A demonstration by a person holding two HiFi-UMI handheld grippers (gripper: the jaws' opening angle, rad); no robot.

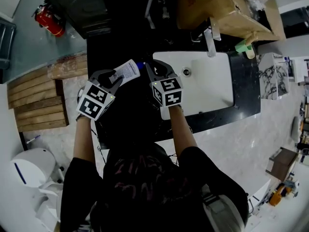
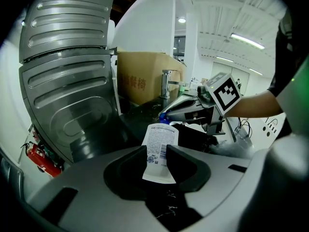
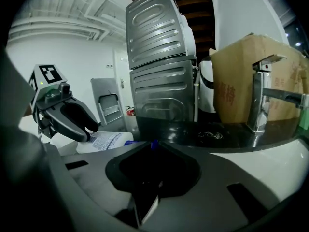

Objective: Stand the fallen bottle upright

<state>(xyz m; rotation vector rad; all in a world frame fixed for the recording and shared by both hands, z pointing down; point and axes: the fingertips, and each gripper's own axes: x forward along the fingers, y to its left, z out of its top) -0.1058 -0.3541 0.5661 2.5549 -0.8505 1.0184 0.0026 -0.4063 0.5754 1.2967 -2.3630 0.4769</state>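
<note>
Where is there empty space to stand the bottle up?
The white sink basin is bare right of its drain, and so is the black counter strip beyond it. It is crowded along the far edge, by the faucet and cardboard box, and around the bottle at the sink's left.

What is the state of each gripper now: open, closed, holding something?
Left gripper: closed on the bottom end of the white bottle.
Right gripper: closed on the bottle's blue cap.
</note>
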